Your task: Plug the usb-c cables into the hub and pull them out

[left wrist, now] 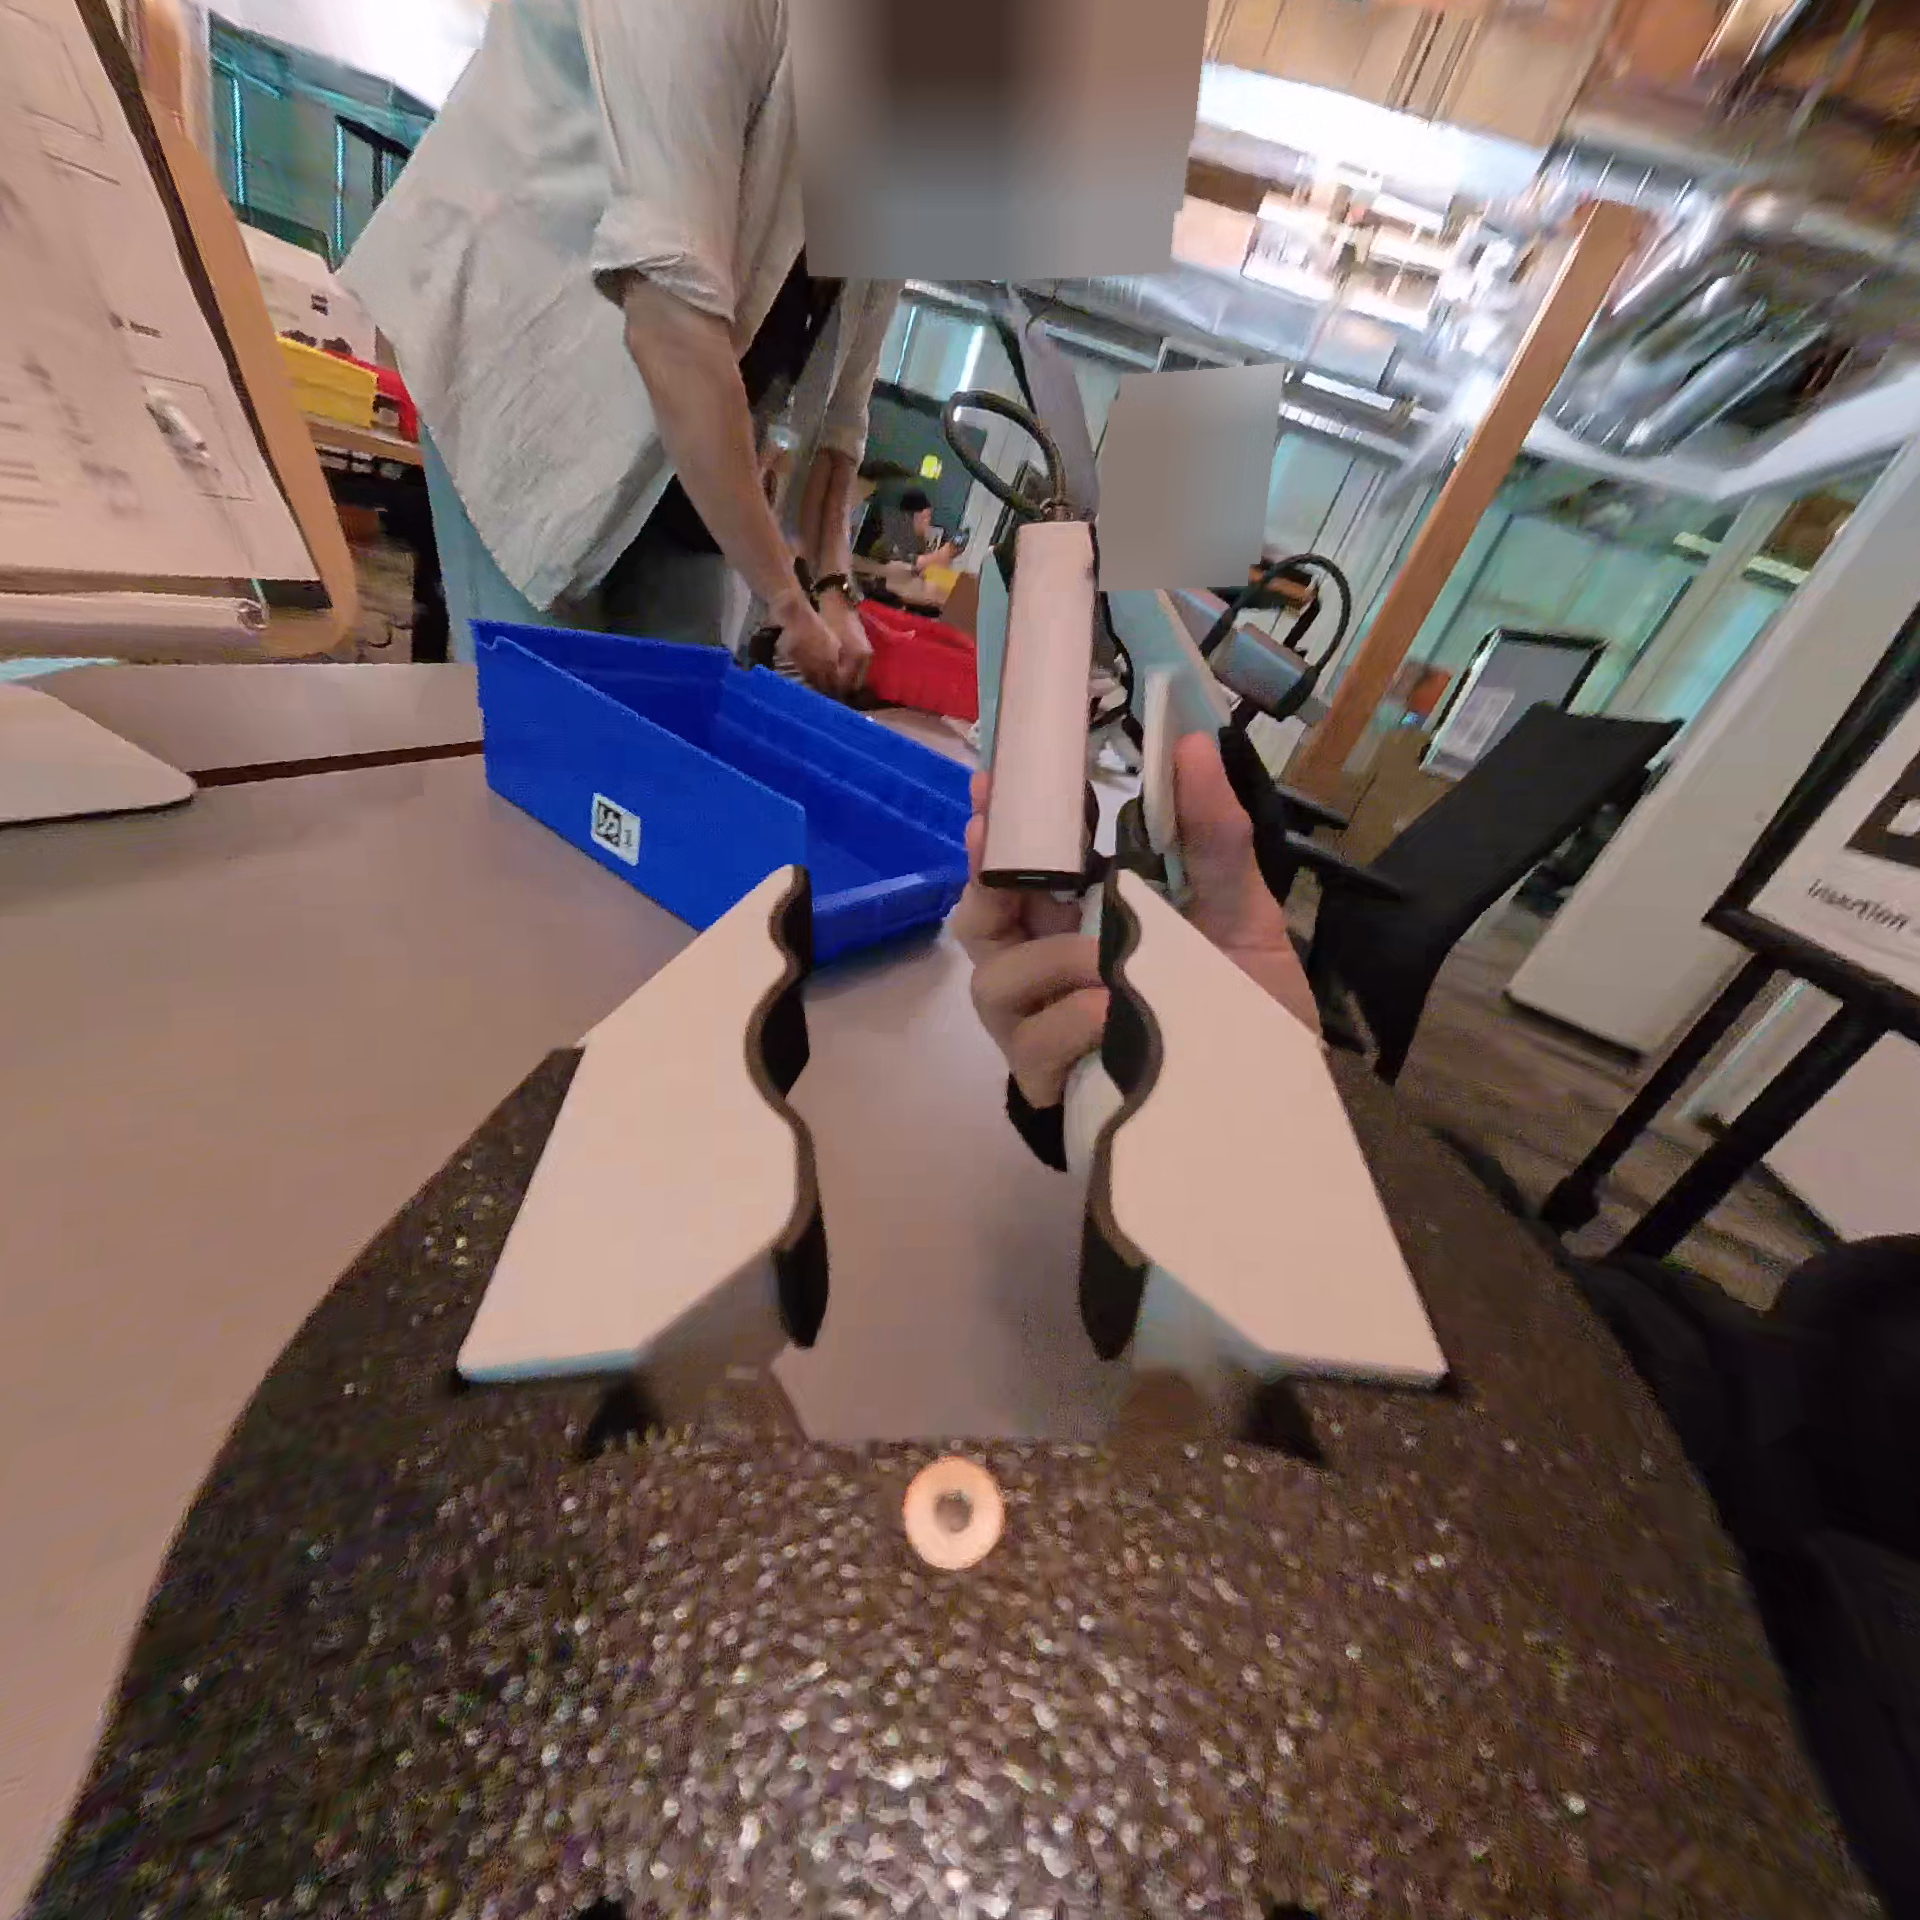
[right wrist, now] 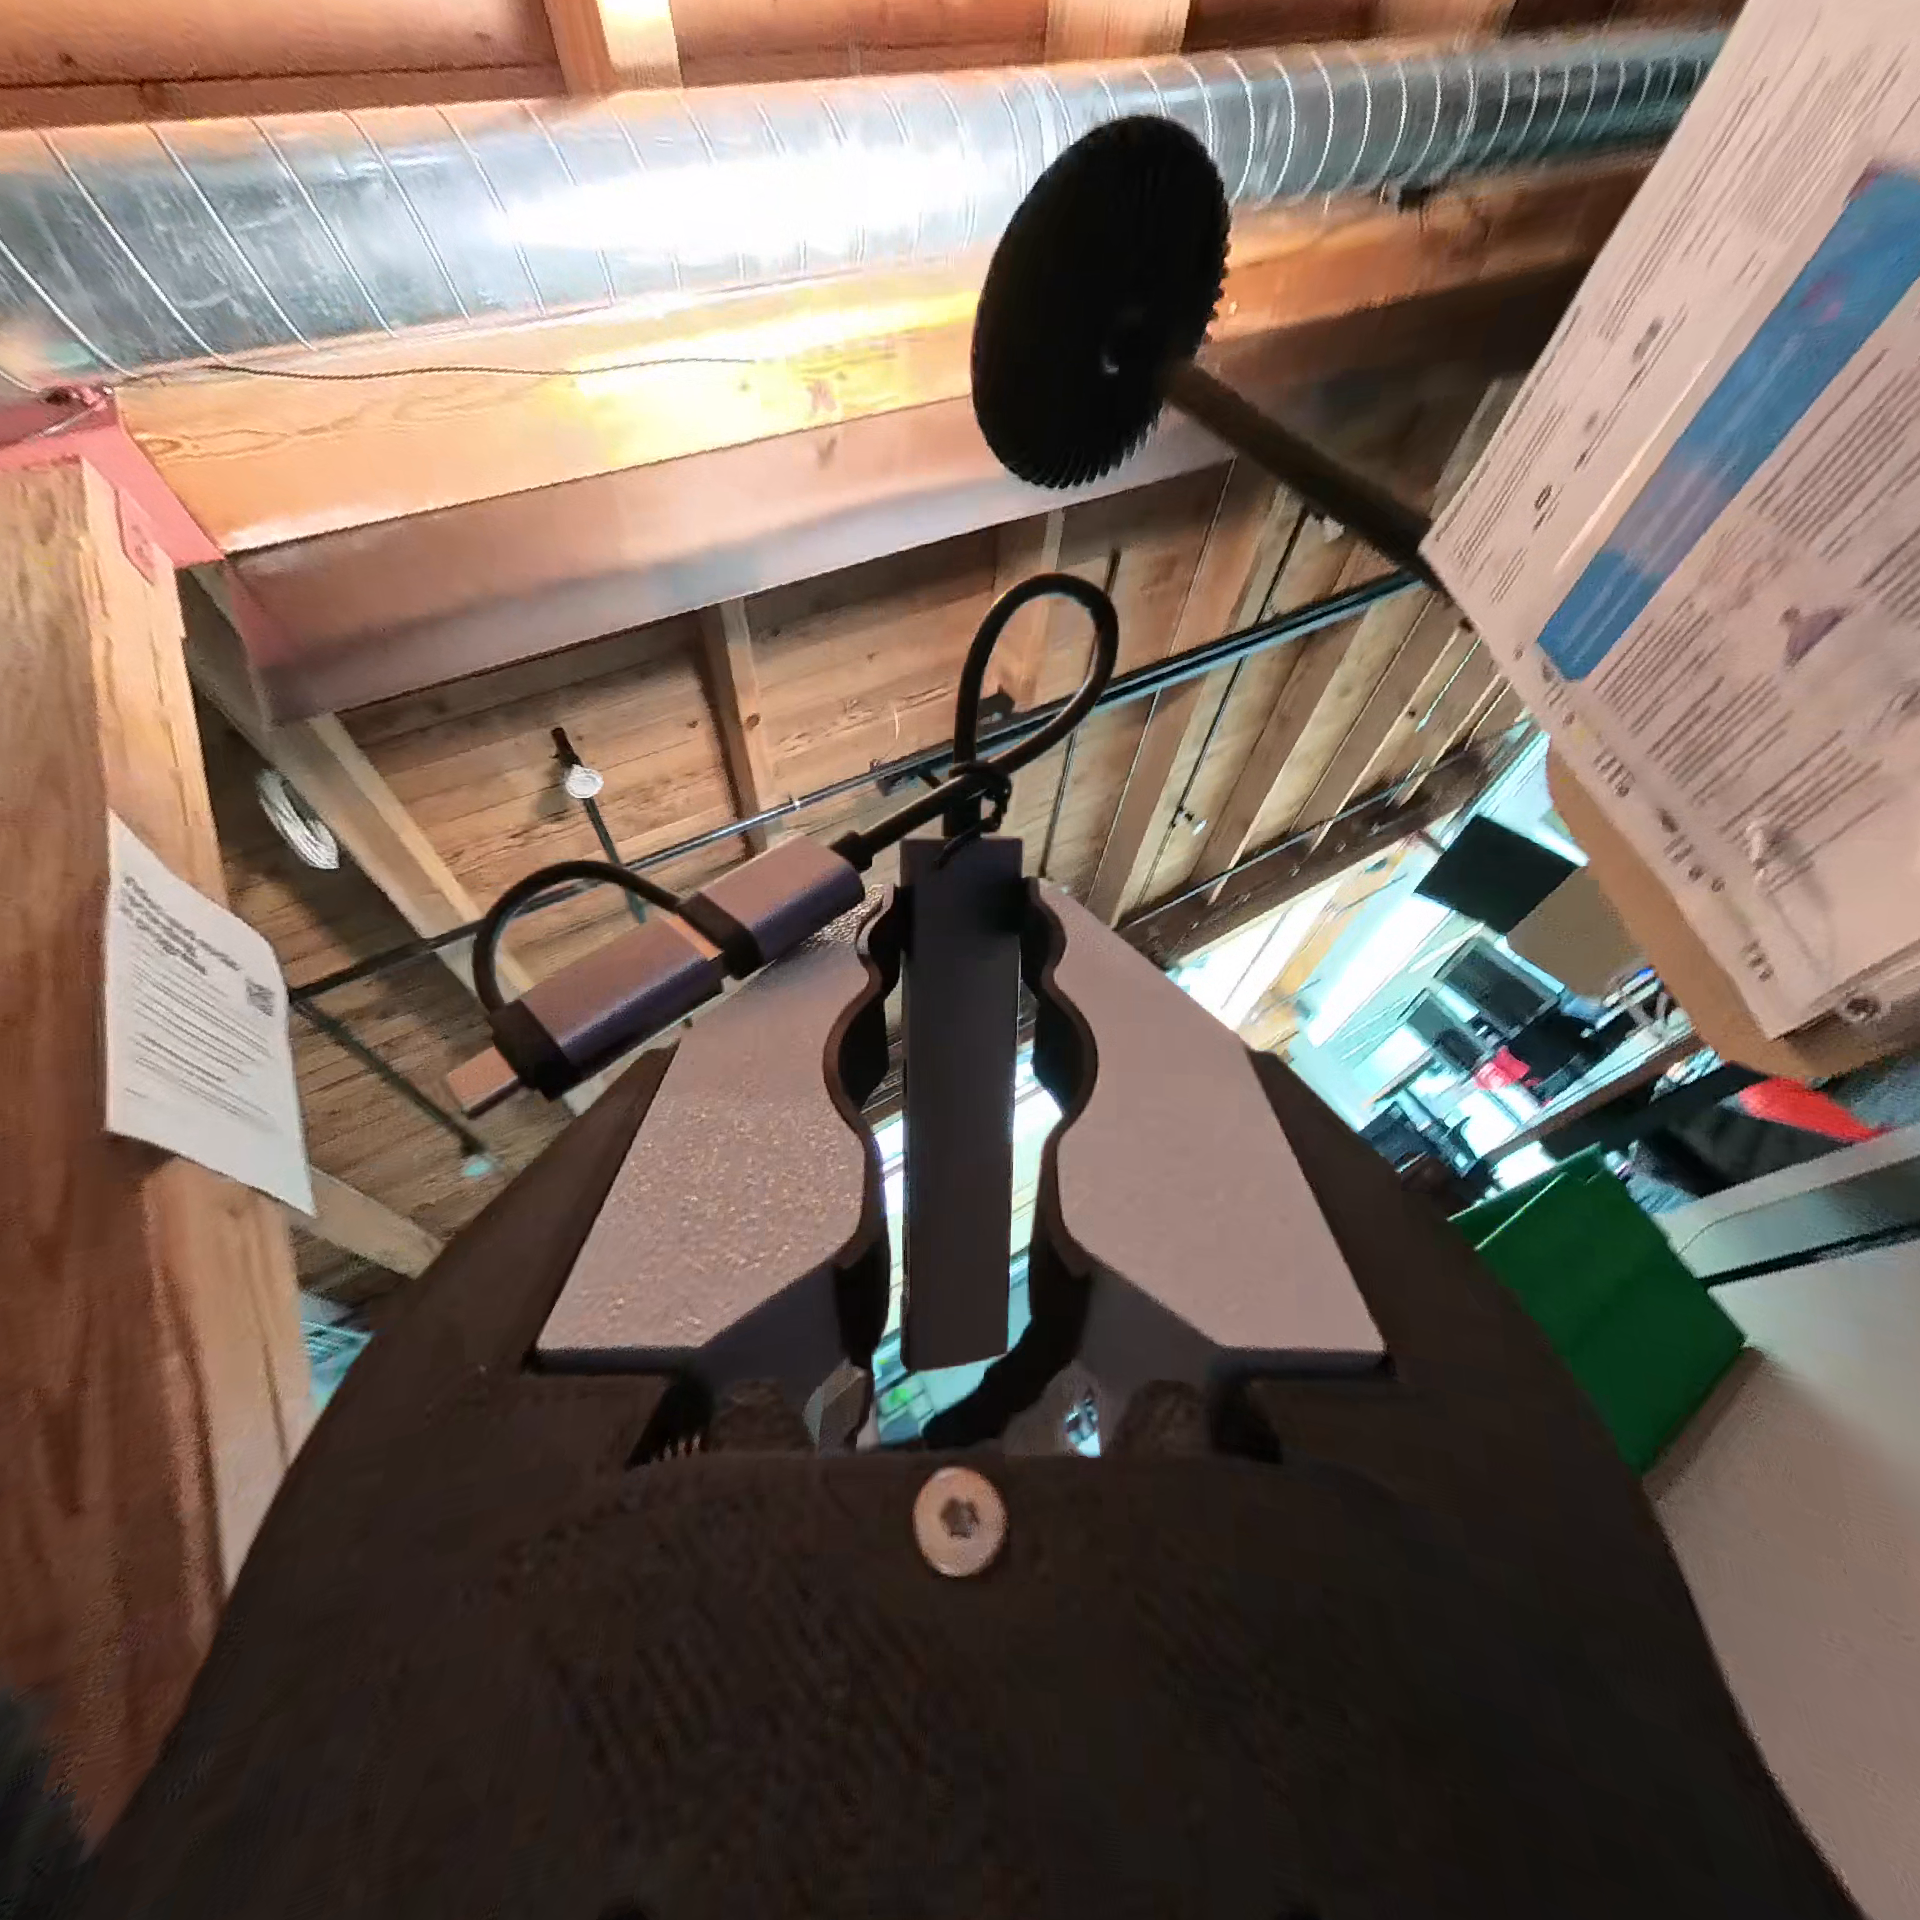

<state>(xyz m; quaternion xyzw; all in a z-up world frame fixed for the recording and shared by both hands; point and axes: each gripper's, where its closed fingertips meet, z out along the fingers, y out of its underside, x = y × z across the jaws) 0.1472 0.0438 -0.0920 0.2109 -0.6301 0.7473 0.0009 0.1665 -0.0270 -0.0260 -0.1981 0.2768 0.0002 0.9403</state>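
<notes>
My left gripper [left wrist: 951, 894] is open and empty, low over the grey table [left wrist: 260, 987]. Just beyond it, a hand [left wrist: 1039, 997] holds my right gripper [left wrist: 1169, 769], which grips the silver bar-shaped hub [left wrist: 1034, 707] upright, a port end facing down. In the right wrist view my right gripper [right wrist: 961, 914] points up at the ceiling, shut on the hub [right wrist: 961, 1091]. A black cable loop [right wrist: 1039, 665] leaves the hub's top. It leads to two silver connector bodies [right wrist: 774, 904] joined by a short cable, hanging left of the fingers.
A blue bin [left wrist: 707, 790] sits on the table ahead-left and a red bin [left wrist: 925, 655] lies farther back. A person [left wrist: 540, 312] stands behind the table. A black chair [left wrist: 1486, 862] and a sign stand [left wrist: 1849, 831] are right. A green bin [right wrist: 1600, 1309] shows at right. The grippers' ends are close to 10 cm from one another.
</notes>
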